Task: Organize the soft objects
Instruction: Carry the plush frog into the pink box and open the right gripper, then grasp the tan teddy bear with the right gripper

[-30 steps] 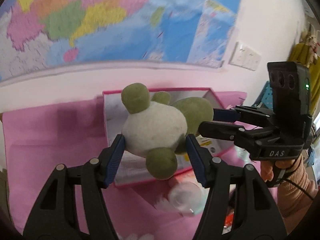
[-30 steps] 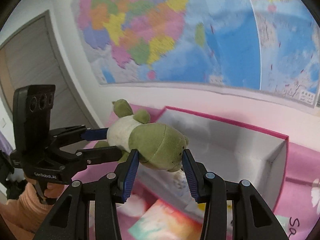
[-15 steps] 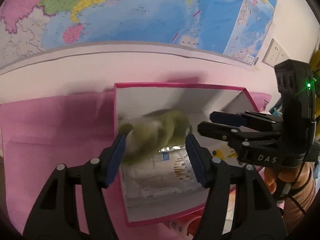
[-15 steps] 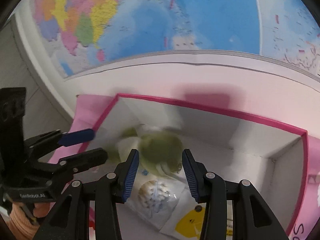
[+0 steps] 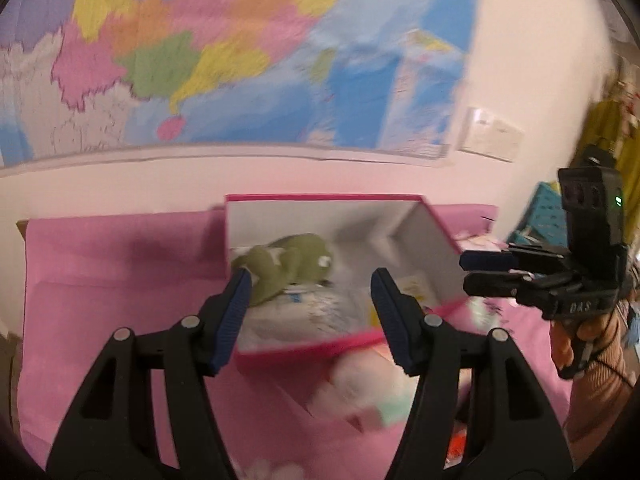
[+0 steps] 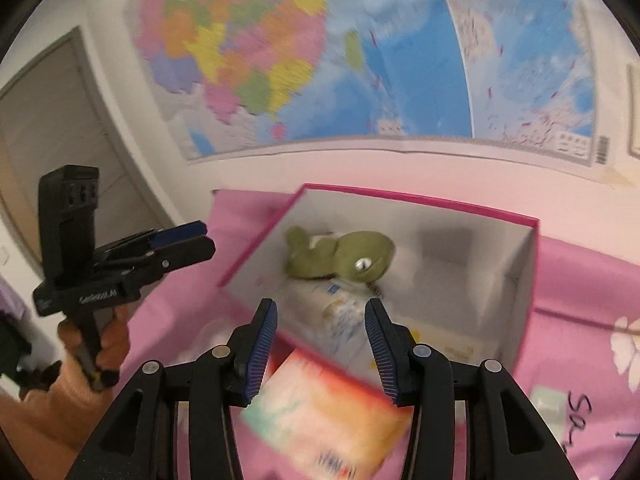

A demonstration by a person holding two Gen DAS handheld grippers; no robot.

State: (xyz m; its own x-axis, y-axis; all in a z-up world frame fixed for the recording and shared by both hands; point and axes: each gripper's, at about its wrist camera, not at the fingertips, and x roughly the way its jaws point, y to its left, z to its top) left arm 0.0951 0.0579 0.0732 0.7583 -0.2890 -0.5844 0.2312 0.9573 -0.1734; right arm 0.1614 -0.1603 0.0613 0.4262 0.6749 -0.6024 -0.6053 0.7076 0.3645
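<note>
**Green frog, pink box, bright map**

You're looking at an olive-green plush frog (image 6: 340, 254) with a white belly patch and a white eye. It sits in a box (image 6: 524, 280) that's white inside with hot-pink edges. The cloth (image 5: 120, 264) under it is plain pink, with white flowers at the right. Your gripper pads (image 6: 260, 340) are ribbed blue on black arms. On the far wall, the map (image 6: 320, 48) runs yellow, orange, green, pink and purple against blue sea.
</note>
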